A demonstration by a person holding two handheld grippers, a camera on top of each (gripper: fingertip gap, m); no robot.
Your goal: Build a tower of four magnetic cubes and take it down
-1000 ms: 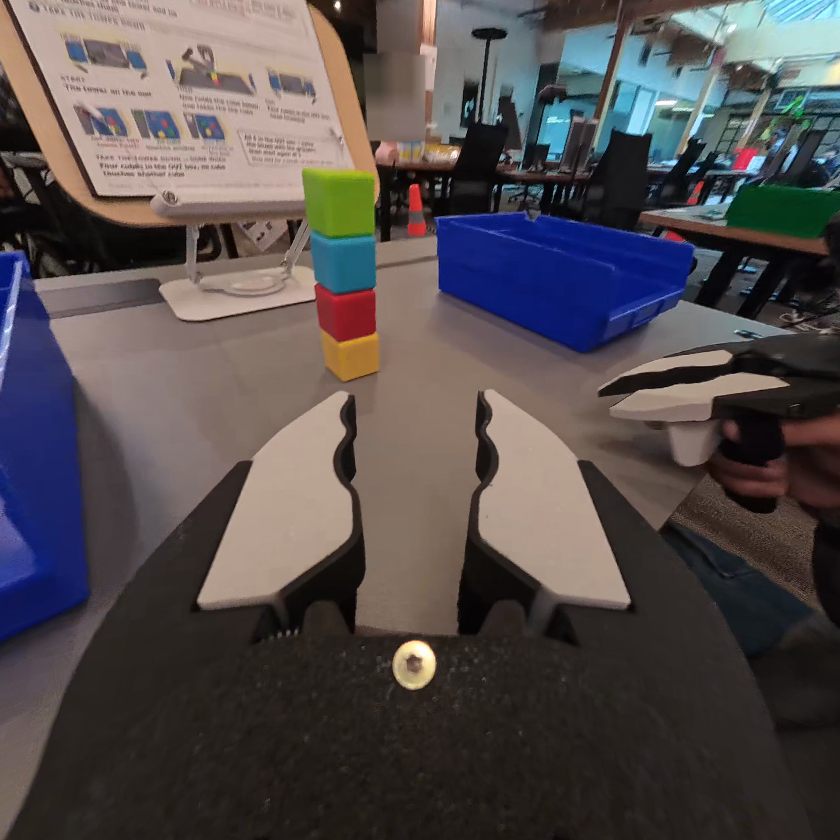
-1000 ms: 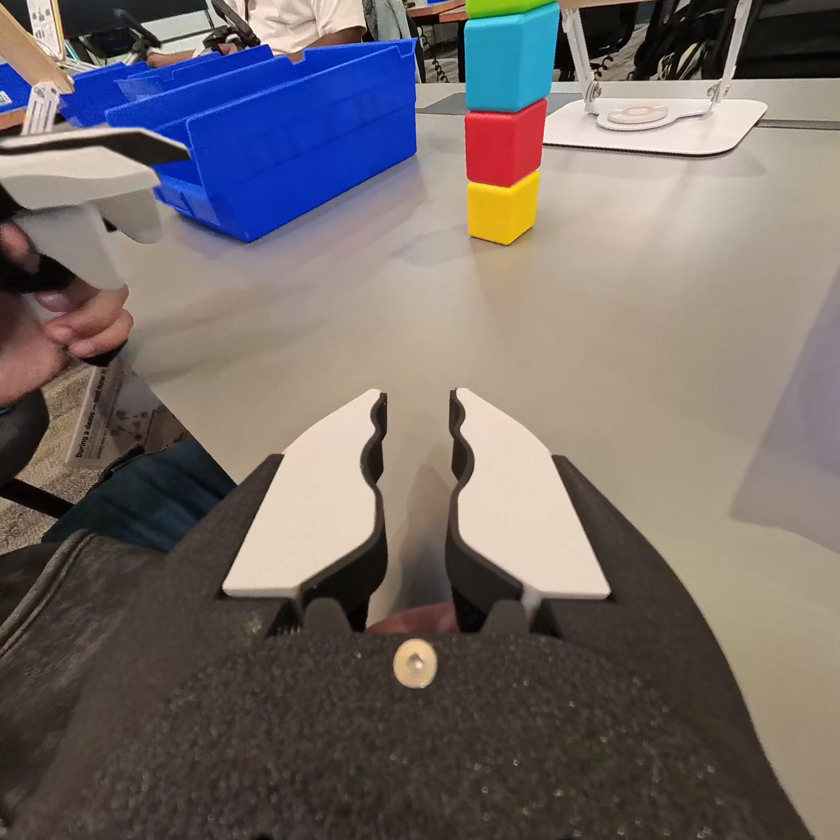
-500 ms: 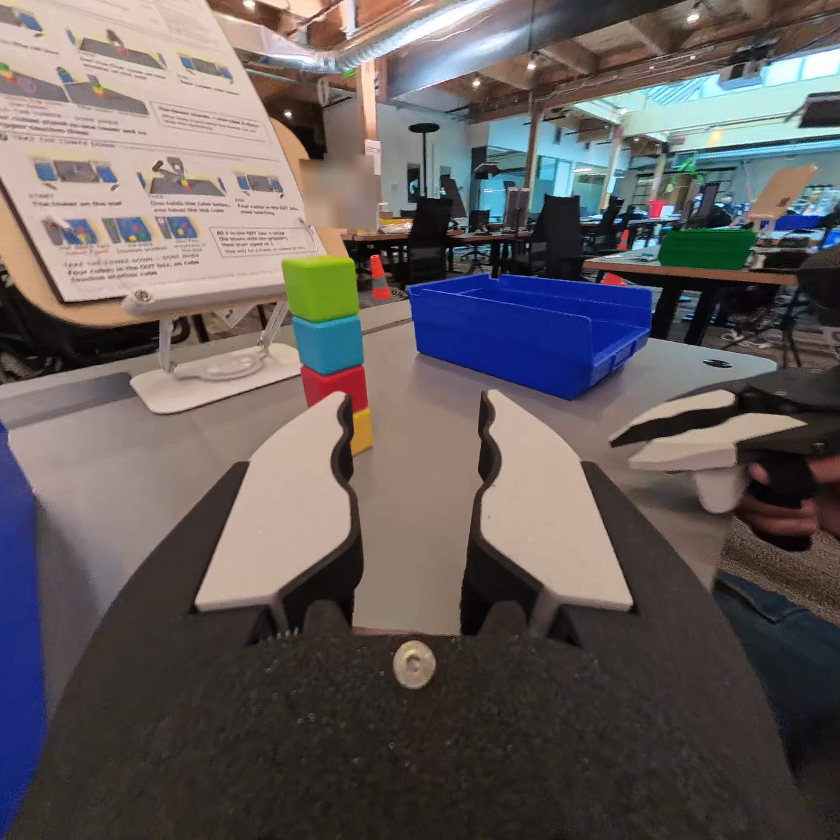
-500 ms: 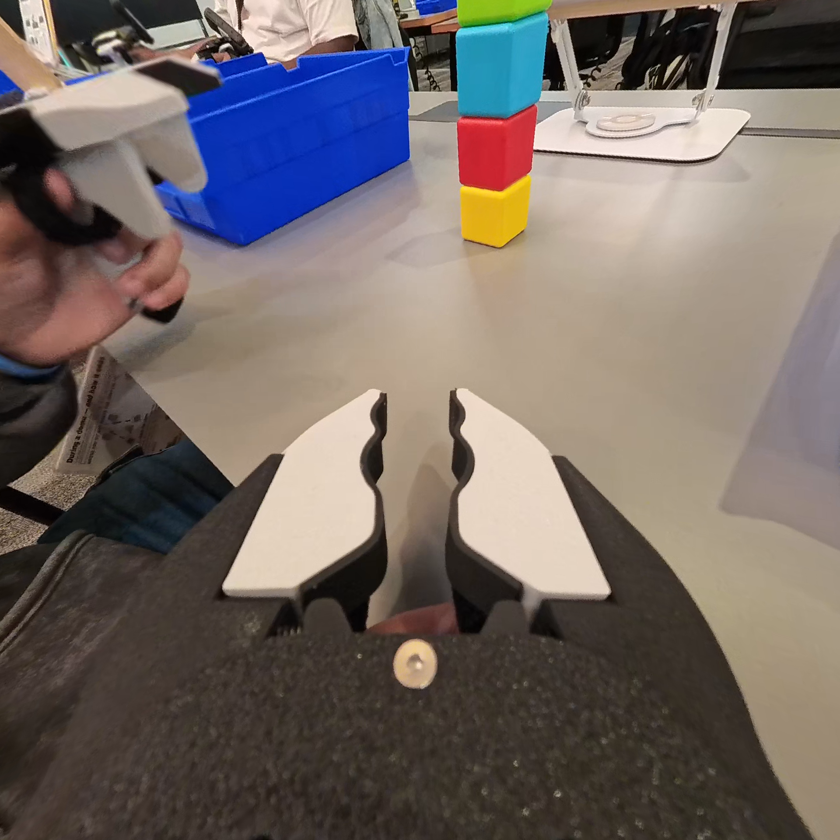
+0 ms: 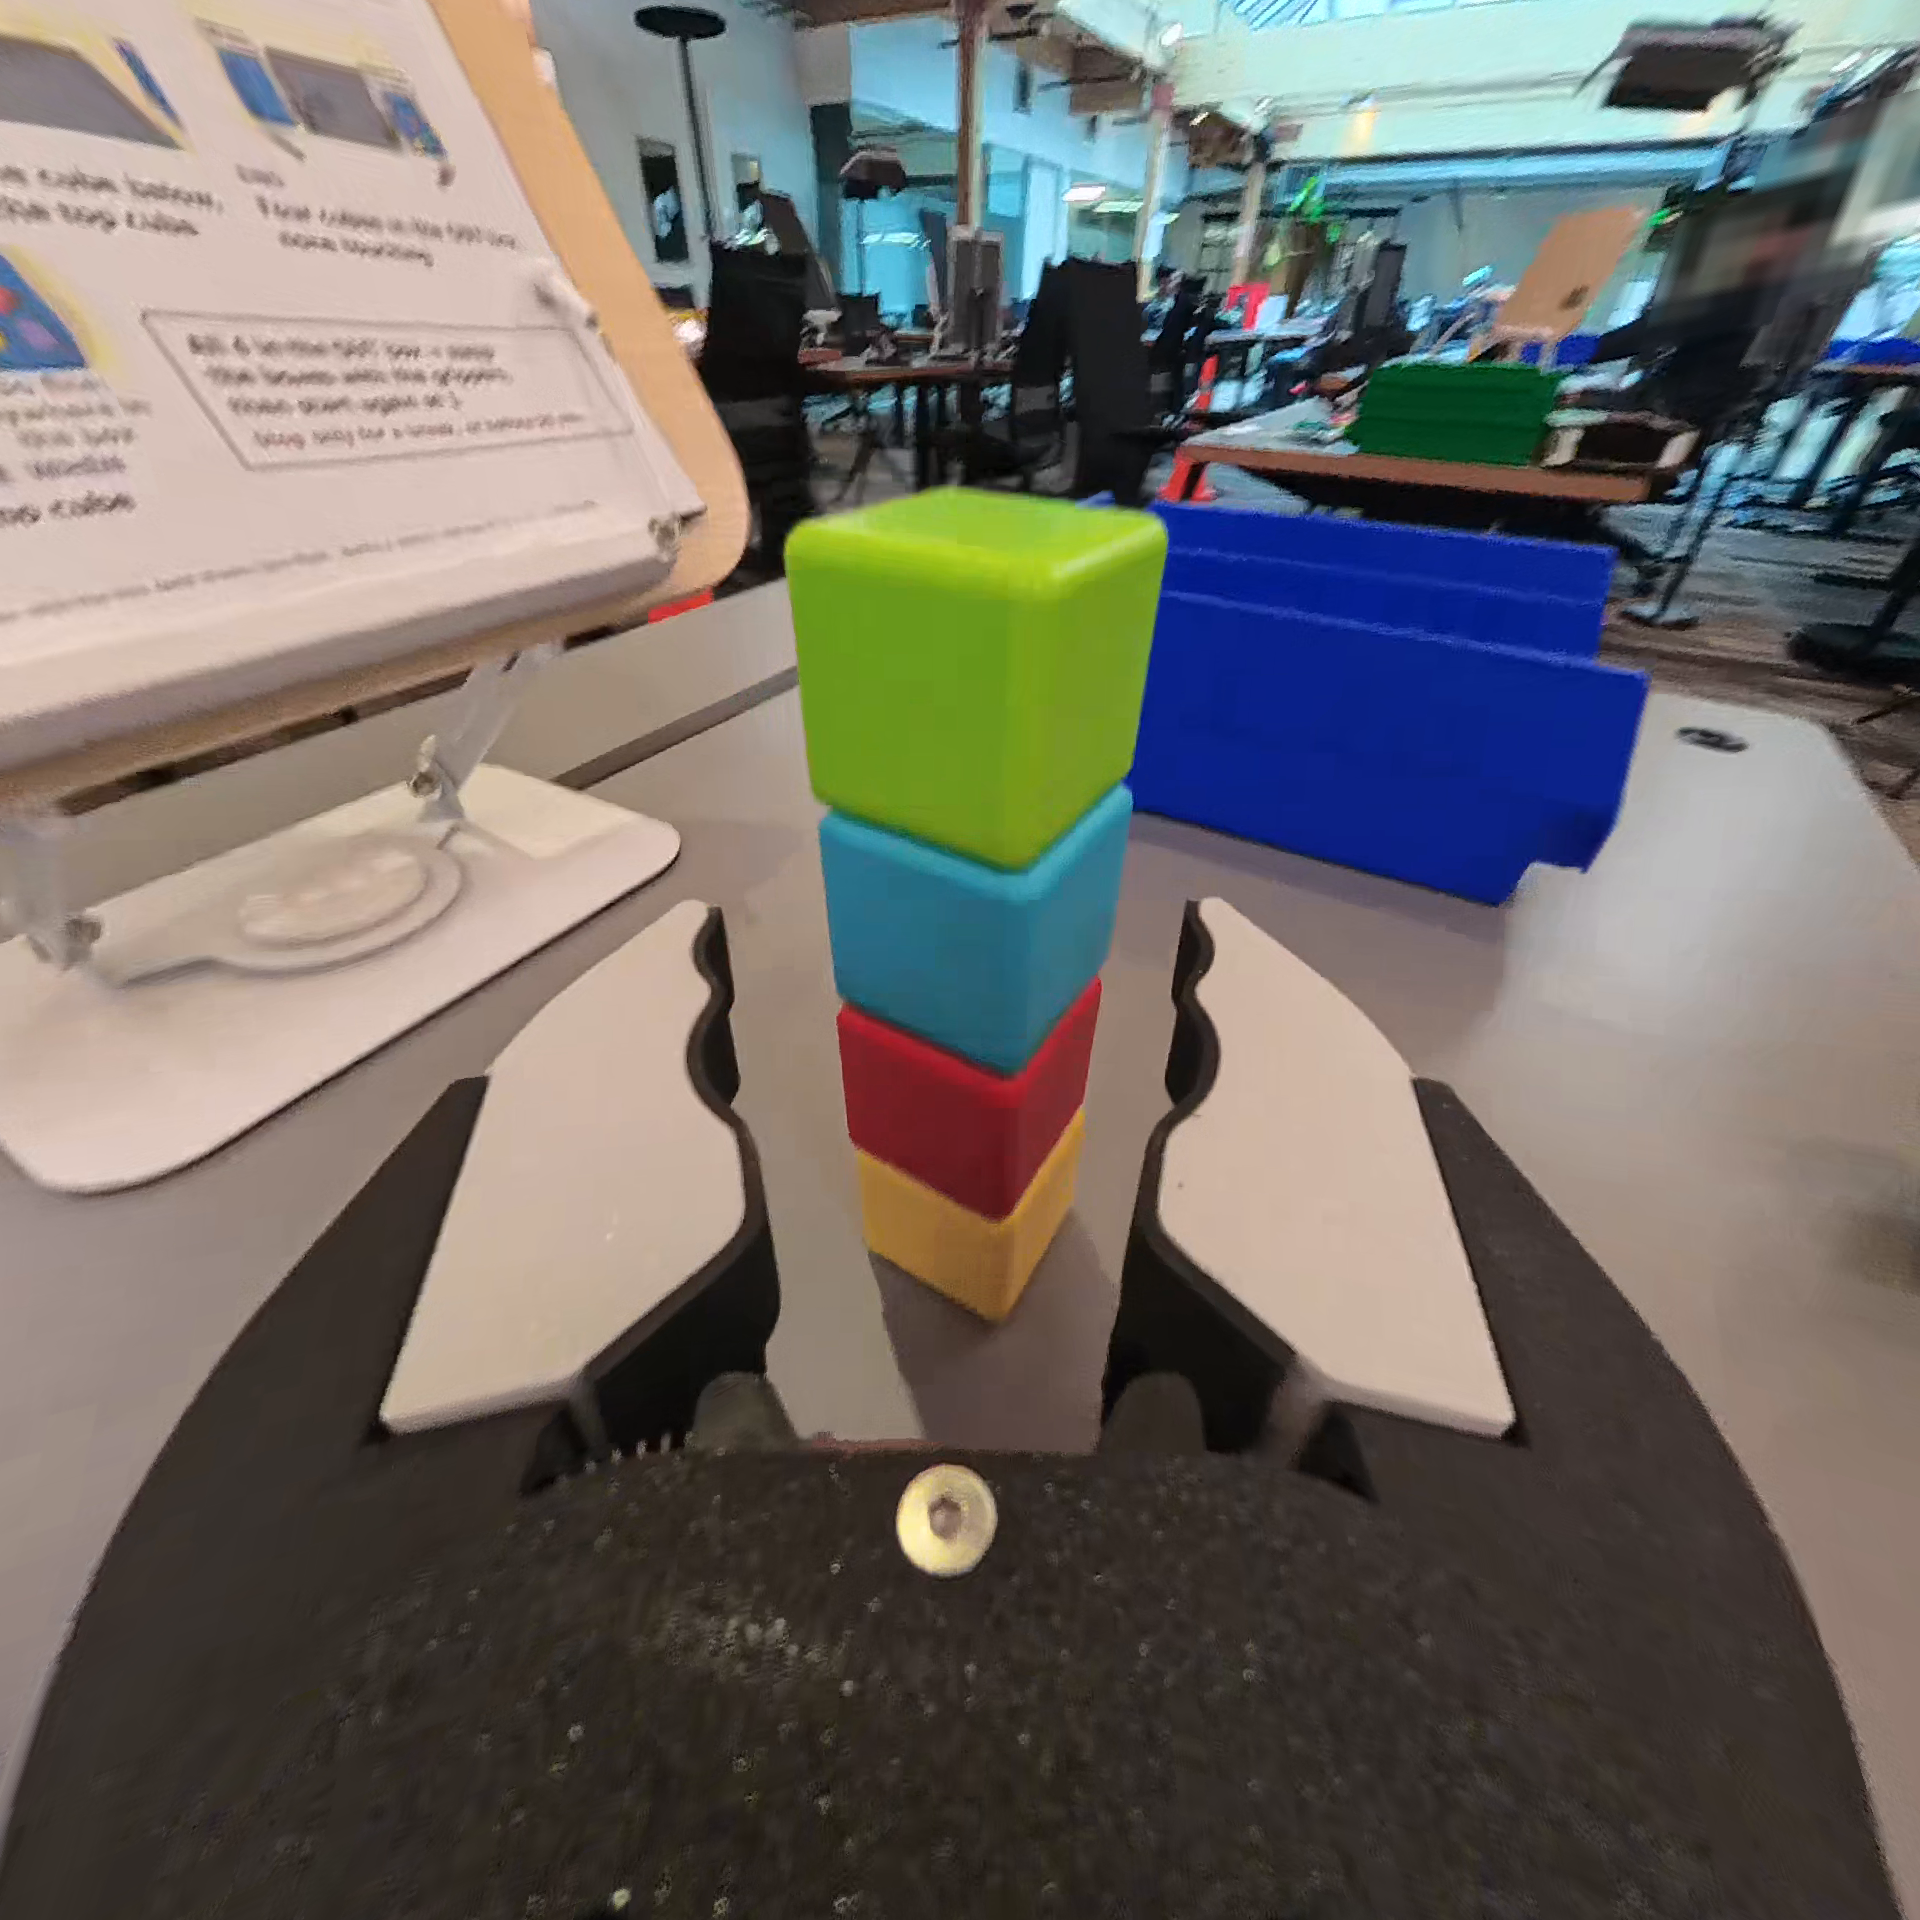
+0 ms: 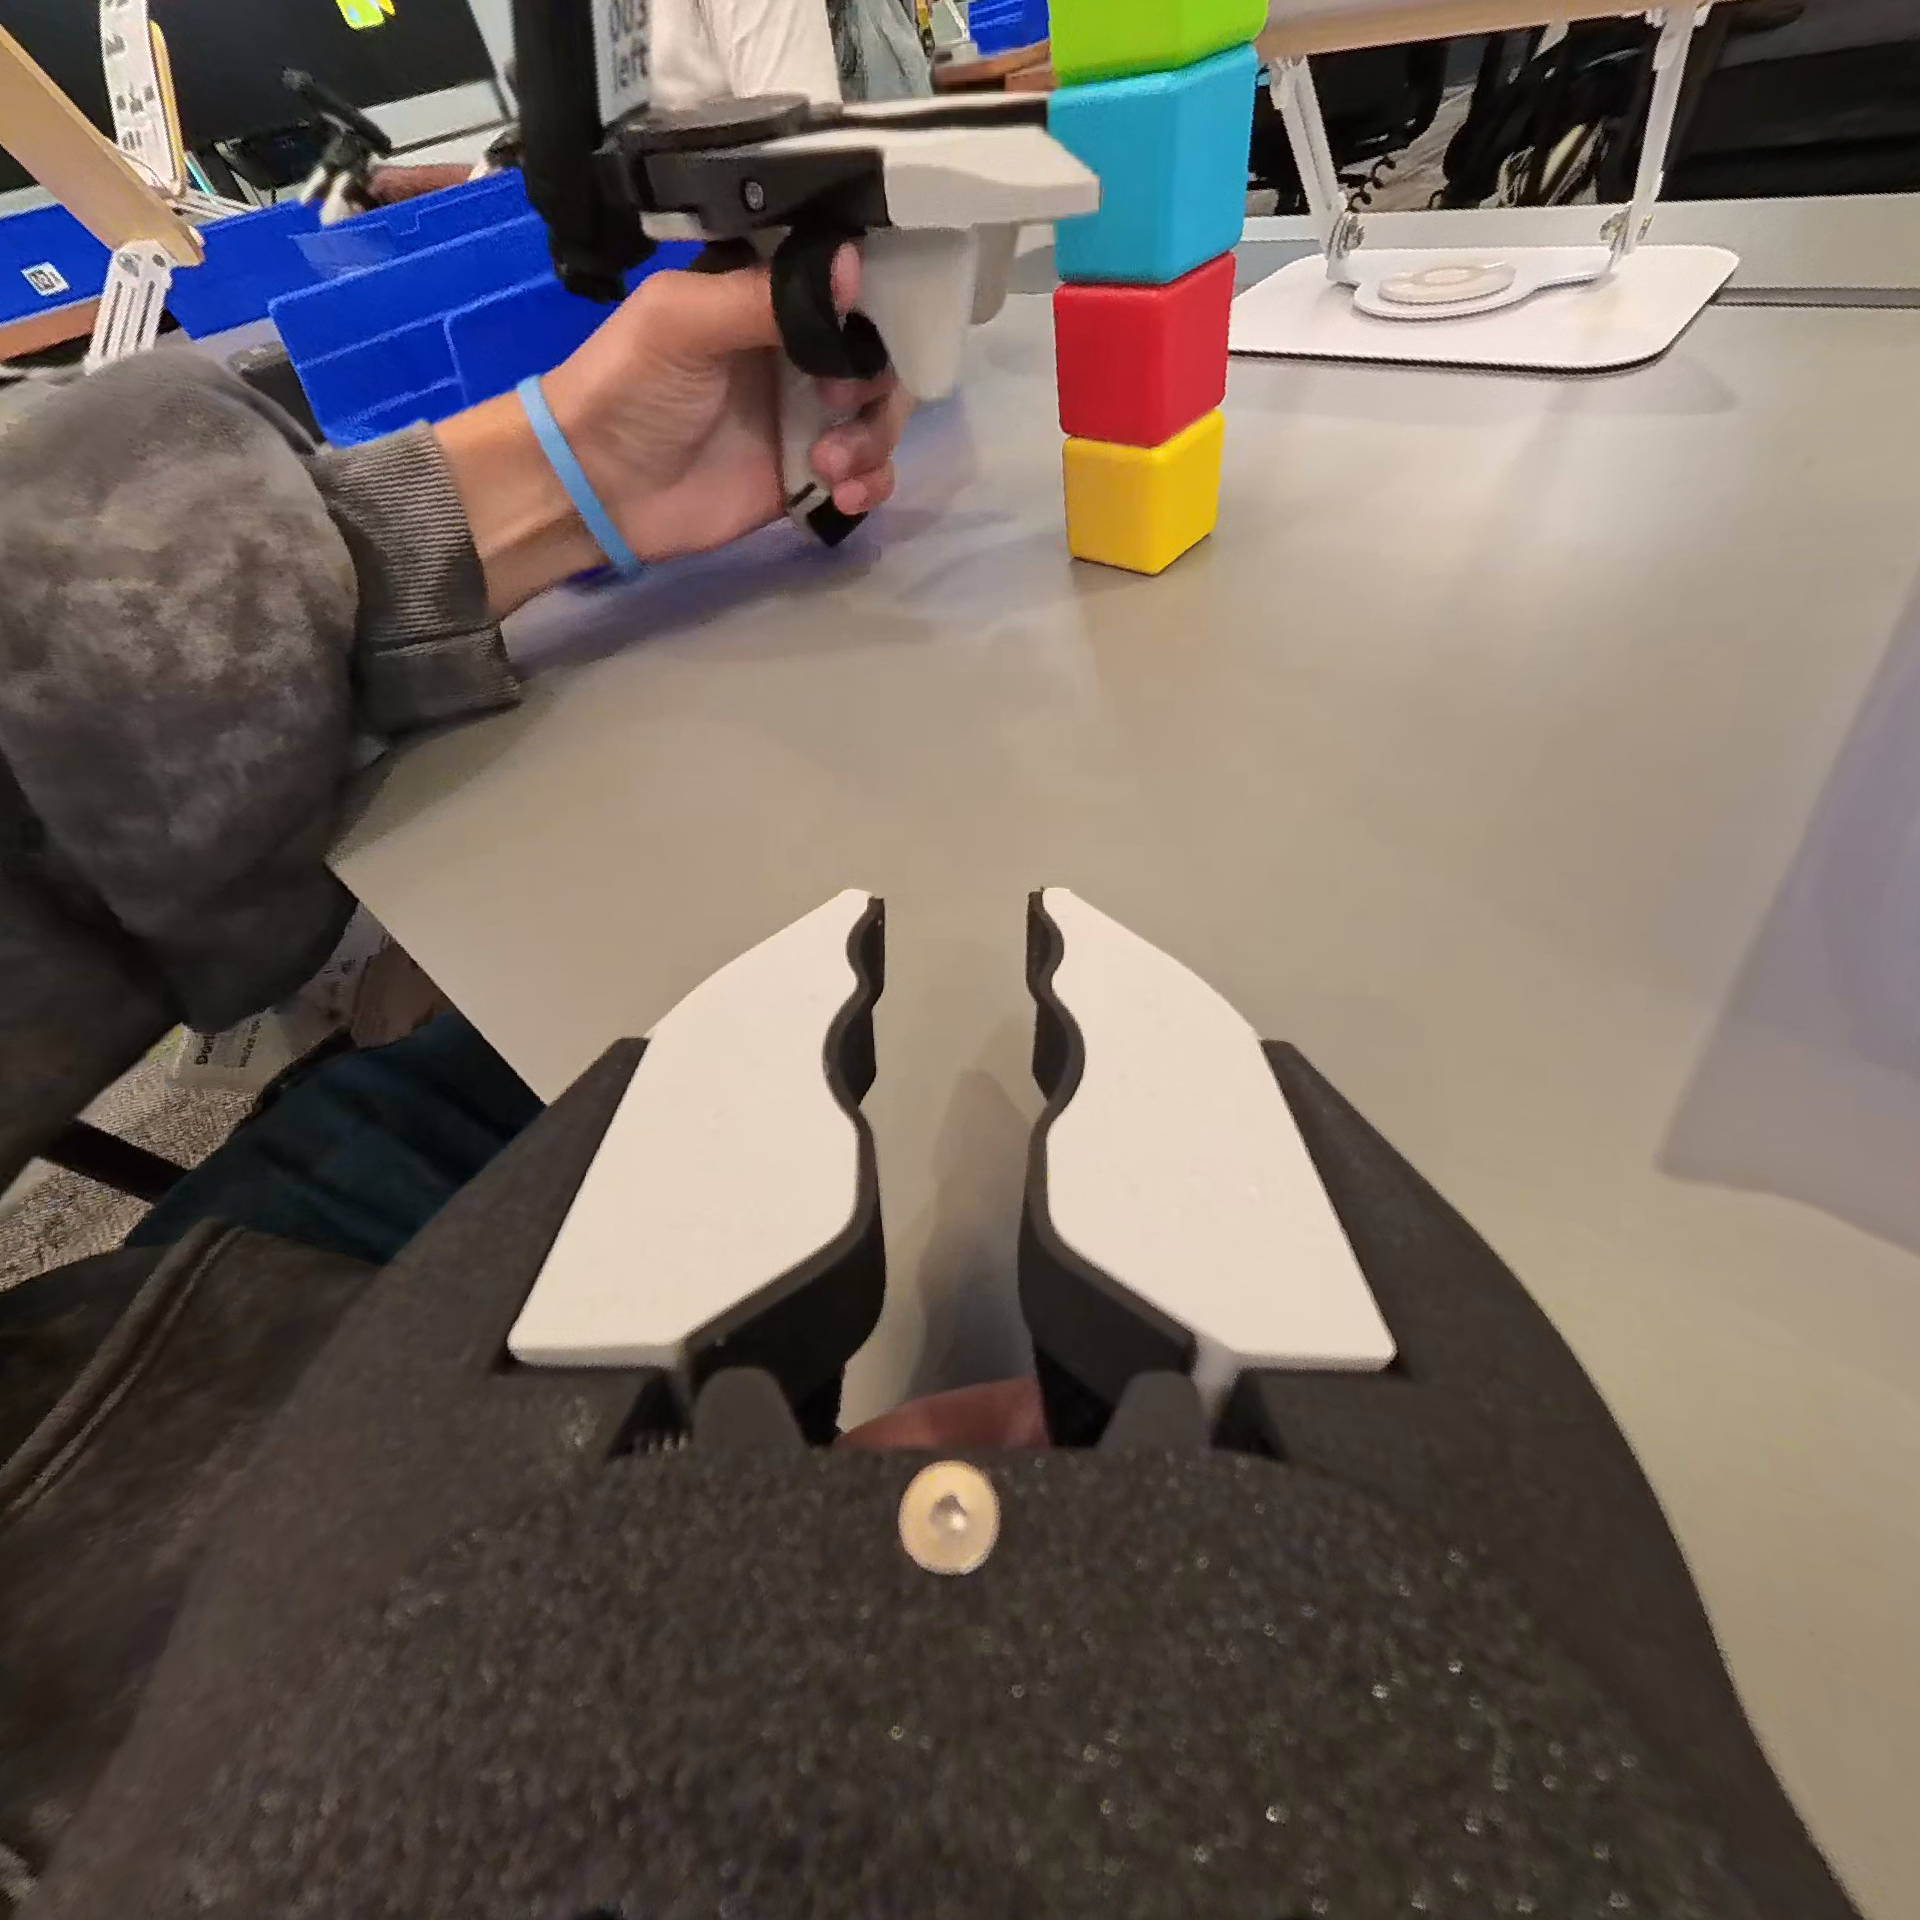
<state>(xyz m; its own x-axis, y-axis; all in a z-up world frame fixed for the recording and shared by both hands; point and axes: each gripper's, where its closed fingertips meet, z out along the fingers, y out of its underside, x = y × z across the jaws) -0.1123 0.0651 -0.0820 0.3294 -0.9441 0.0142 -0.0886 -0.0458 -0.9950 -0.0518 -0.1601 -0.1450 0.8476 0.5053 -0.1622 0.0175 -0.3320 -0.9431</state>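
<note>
Since a second earlier I had brought my left tongs (image 5: 951, 920), released wide, up around the four-cube tower (image 5: 971, 894) standing on the counter (image 6: 1351, 779). My right tongs (image 6: 956, 899) hung back, empty and parted. Those cubes looked light, rigid and slick, magnet-bound, so I'd pinch the green cube's (image 5: 977, 670) flat sides.

On the grey table (image 6: 1455, 727) I worked over stood a yellow cube (image 6: 1141, 497) bearing the tower, a white document stand (image 5: 312, 935) and a blue bin (image 5: 1382, 717).

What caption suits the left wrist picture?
Open left tool flanks a four-cube tower on the grey table: green over blue, red, yellow.
</note>
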